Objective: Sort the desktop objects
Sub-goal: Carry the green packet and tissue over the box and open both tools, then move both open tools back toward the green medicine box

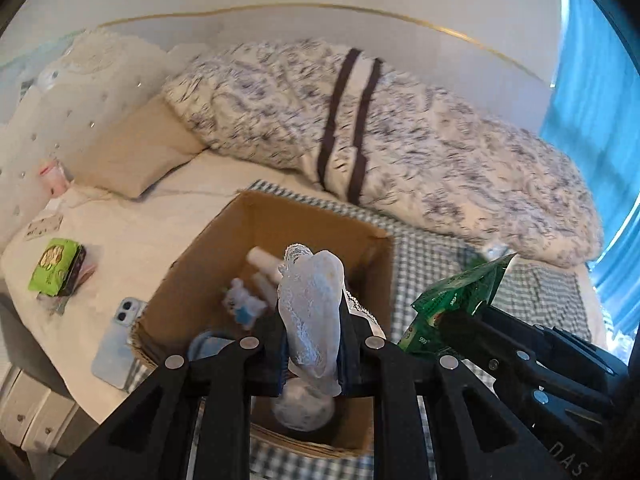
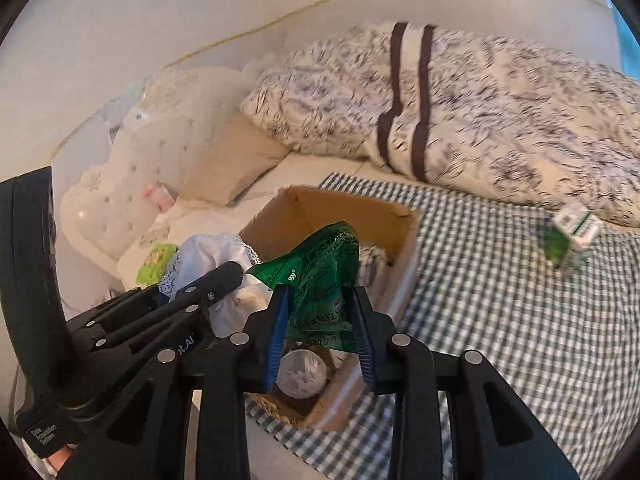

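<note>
So, biggest first: a bed (image 1: pixel 120 216) w/ a cream sheet fills both views. On it, at the back, lies a rolled-up speckled blanket (image 1: pixel 400 136) w/ two dark stripes. A tan pillow (image 1: pixel 136 152) sits just left of it. A green-and-white checked cloth (image 2: pixel 500 300) covers the right part of the bed.

Next is the cardboard box (image 1: pixel 280 216), open on top. It sits partly on the checked cloth, near the middle. Inside are small white tubes, a little blue-and-white toy, something blue at the left and a round see-through lid at the near end.

The left gripper (image 1: pixel 314 344) hangs over the box. It is squeezed on a white lacy sock (image 1: pixel 314 300), which stands up between its blue pads. The right gripper (image 2: pixel 320 316) is just beside it, also over the box, at the right side. It pinches a crinkly green packet (image 2: pixel 320 264) marked 999.

Smaller stuff: a blue phone (image 1: pixel 116 340) lies face down on the sheet, just left of the box. A green snack box (image 1: pixel 56 268) sits farther left, well apart. A small green-and-white carton (image 2: pixel 568 240) stands on the checked cloth at the right, near the blanket.
</note>
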`<action>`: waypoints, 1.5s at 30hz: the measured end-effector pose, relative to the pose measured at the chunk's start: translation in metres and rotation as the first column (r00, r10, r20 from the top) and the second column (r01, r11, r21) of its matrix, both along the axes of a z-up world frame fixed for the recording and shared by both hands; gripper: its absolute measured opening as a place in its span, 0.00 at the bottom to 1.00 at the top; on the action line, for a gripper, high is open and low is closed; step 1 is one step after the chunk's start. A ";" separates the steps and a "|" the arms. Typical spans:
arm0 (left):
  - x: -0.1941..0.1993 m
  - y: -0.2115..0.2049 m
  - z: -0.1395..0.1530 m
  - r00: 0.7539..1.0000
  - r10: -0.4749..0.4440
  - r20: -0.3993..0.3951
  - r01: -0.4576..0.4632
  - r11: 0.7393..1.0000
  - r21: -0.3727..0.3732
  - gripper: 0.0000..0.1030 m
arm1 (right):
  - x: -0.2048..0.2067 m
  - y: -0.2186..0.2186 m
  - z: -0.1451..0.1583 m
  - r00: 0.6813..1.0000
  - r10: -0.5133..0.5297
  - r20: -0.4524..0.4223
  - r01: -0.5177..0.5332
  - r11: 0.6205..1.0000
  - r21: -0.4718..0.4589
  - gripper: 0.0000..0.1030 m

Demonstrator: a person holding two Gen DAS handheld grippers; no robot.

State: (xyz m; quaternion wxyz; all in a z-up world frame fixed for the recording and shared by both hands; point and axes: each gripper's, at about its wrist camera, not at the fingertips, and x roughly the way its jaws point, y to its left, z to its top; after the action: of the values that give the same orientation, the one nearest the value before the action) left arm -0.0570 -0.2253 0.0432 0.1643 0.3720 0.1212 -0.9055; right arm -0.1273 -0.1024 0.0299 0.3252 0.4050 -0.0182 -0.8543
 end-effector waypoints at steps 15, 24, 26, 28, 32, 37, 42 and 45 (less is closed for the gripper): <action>-0.033 -0.055 -0.094 0.986 0.067 0.154 -0.071 0.997 0.023 0.73 | -0.053 -0.022 -0.061 0.998 -0.043 0.038 0.042 0.998 0.038 0.66; -0.034 -0.011 -0.067 0.993 0.009 0.114 -0.009 1.000 -0.006 0.77 | -0.033 0.024 -0.028 0.995 -0.086 -0.042 0.087 0.996 0.033 0.66; -0.032 0.009 -0.055 0.995 -0.007 0.096 0.010 1.000 -0.027 0.80 | -0.022 0.042 -0.017 0.992 -0.099 -0.073 0.102 0.994 0.033 0.66; -0.030 0.028 -0.045 0.996 -0.024 0.084 0.027 0.999 -0.037 0.82 | -0.012 0.061 -0.008 0.989 -0.114 -0.093 0.117 0.993 0.028 0.66; -0.025 0.080 -0.026 0.996 -0.073 0.051 0.076 0.995 -0.060 0.94 | 0.008 0.110 0.007 0.981 -0.153 -0.120 0.155 0.988 0.011 0.66; -0.020 0.147 -0.017 0.987 -0.159 0.003 0.159 0.984 -0.085 0.97 | 0.032 0.180 0.015 0.962 -0.225 -0.156 0.230 0.973 0.010 0.69; -0.027 0.197 -0.026 0.972 -0.235 0.028 0.236 0.967 -0.100 0.97 | 0.044 0.237 0.006 0.948 -0.284 -0.145 0.289 0.957 0.012 0.70; -0.032 0.219 -0.033 0.963 -0.266 0.050 0.270 0.955 -0.118 0.97 | 0.043 0.264 -0.004 0.938 -0.321 -0.132 0.326 0.945 0.022 0.70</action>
State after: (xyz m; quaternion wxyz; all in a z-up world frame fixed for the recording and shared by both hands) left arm -0.0895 -0.0066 0.0105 0.0649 0.3892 0.0103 -0.9188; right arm -0.0844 0.1614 0.0256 0.1719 0.3484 -0.0450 -0.9203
